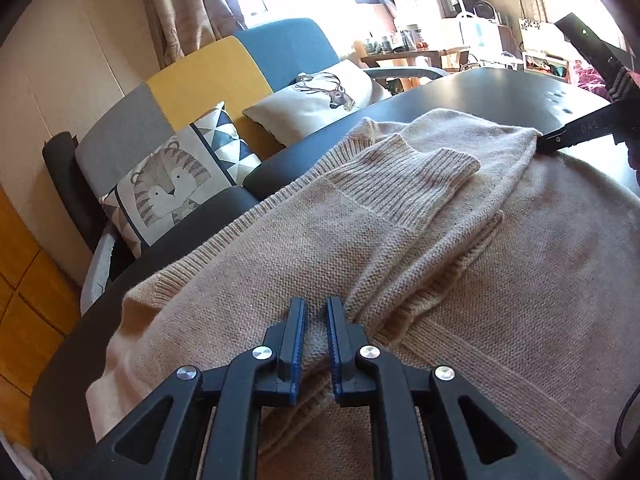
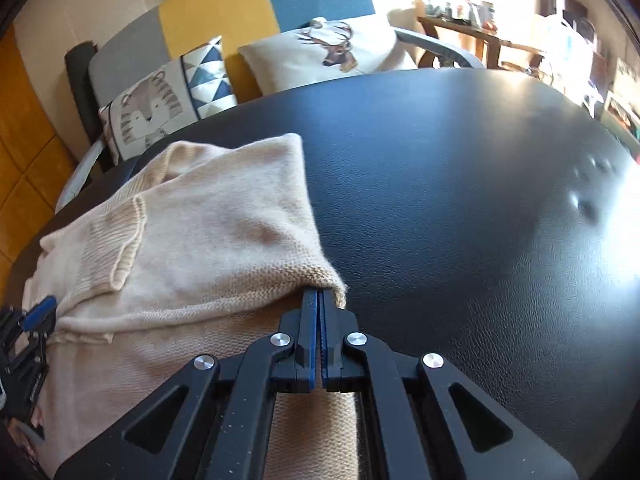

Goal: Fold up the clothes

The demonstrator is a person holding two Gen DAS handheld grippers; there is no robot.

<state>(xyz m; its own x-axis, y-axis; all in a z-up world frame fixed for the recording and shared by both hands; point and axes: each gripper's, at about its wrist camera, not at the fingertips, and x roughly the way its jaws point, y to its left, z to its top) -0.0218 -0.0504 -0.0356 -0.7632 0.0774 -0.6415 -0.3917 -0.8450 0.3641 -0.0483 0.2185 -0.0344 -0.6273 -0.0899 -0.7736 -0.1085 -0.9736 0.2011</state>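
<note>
A beige knit sweater [image 1: 400, 240] lies on the dark table [image 1: 480, 88], with a ribbed-cuff sleeve [image 1: 420, 176] folded across its body. My left gripper [image 1: 317, 308] rests on the sweater near its front edge, its jaws a small gap apart with a ridge of knit between them. My right gripper [image 2: 319, 300] is shut on a folded edge of the sweater [image 2: 200, 240] at its right side. The right gripper also shows in the left wrist view [image 1: 548, 142] at the sweater's far corner. The left gripper shows in the right wrist view [image 2: 38, 316] at the left edge.
A sofa [image 1: 208, 76] with a tiger cushion [image 1: 168, 188] and a deer cushion [image 1: 320, 100] stands behind the table. A cluttered wooden side table [image 1: 416, 54] stands at the back right. Bare black table [image 2: 460, 184] lies right of the sweater.
</note>
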